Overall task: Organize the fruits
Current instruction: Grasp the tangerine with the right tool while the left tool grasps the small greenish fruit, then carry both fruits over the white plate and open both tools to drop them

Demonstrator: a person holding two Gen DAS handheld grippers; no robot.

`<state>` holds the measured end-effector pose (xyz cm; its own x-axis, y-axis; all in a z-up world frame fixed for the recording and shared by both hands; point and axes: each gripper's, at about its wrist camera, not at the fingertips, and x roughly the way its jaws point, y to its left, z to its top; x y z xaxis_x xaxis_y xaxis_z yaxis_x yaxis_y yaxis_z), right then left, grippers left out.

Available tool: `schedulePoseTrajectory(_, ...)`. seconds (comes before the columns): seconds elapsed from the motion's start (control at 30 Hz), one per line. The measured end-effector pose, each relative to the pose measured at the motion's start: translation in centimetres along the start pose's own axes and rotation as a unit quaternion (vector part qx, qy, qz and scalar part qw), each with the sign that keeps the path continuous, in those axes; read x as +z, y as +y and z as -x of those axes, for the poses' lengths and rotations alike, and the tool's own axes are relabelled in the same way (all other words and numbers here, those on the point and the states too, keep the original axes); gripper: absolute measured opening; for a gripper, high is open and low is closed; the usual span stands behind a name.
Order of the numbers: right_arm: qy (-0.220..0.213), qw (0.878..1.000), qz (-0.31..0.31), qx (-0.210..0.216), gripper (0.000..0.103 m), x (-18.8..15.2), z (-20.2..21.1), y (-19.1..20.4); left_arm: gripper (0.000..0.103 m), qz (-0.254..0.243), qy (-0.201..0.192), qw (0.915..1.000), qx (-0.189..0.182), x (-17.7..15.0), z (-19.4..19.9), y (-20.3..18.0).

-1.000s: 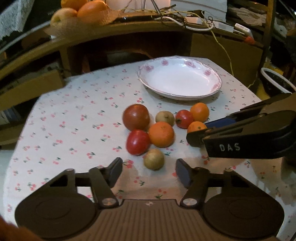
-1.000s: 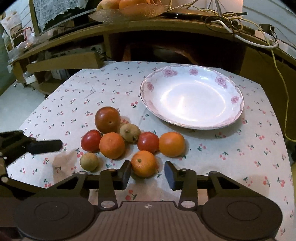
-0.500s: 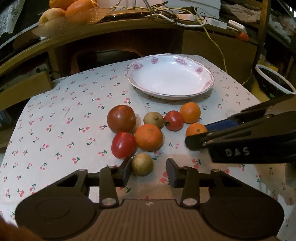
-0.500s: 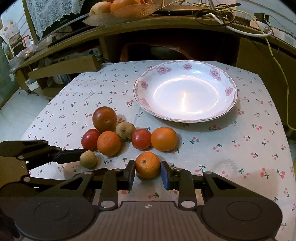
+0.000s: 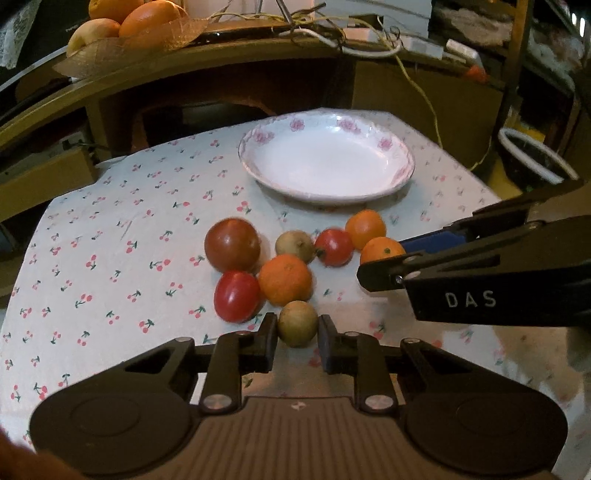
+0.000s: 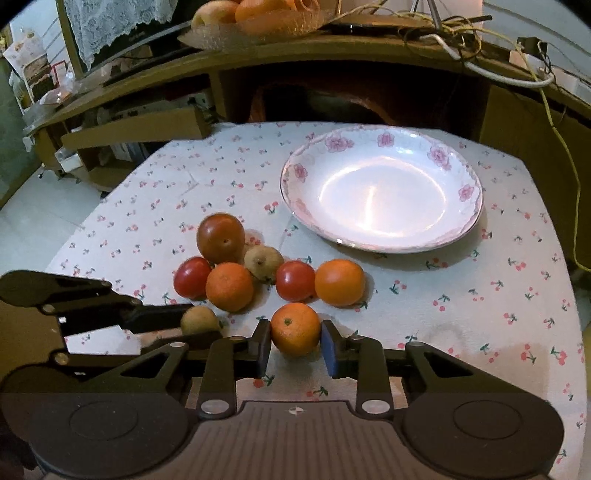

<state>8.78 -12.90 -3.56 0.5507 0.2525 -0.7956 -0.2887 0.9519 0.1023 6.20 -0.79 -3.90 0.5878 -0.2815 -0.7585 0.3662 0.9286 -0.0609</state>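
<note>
Several fruits lie in a cluster on the cherry-print tablecloth, in front of an empty white floral plate, which also shows in the right wrist view. My left gripper is shut on a small greenish-brown fruit, which also shows in the right wrist view. My right gripper is shut on a small orange, partly hidden in the left wrist view. Both fruits are at table level. Behind lie a dark red tomato, red tomatoes, oranges and another greenish fruit.
A wooden shelf runs behind the table with a bowl of oranges and apples and tangled cables on top. A dark basket with a white rim stands off the table's right side.
Both grippers moved forward and closed: the left onto the small greenish-brown fruit, the right onto the small orange. The other fruits and the plate stayed put.
</note>
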Motion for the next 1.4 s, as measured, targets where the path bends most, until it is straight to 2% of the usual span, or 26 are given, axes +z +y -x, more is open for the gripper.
schedulePoseTrajectory(0.23,-0.031,0.999,-0.019,-0.007,0.030,1.7,1.7,-1.2,0.029,0.009,-0.031,0.9995,-0.002,3.6,0.3,0.1)
schedulePoseTrajectory(0.53,-0.043,0.998,-0.029,-0.037,0.030,4.3,0.6,-3.8,0.029,0.003,-0.040,0.9992,-0.005,8.0,-3.0,-0.4)
schedulePoseTrajectory(0.83,-0.034,0.998,-0.041,-0.046,0.030,5.2,-1.2,-5.9,0.029,0.005,-0.030,0.9995,-0.004,8.9,-5.3,-0.4)
schedulePoseTrajectory(1.2,-0.034,0.998,-0.043,-0.044,0.032,5.6,-1.9,-6.1,0.031,0.010,-0.028,0.9996,-0.003,9.1,-5.2,0.0)
schedulePoseTrajectory(1.4,-0.041,0.997,-0.046,-0.047,0.038,5.6,-1.6,-6.5,0.032,0.016,-0.037,0.9992,-0.003,9.2,-4.2,0.5)
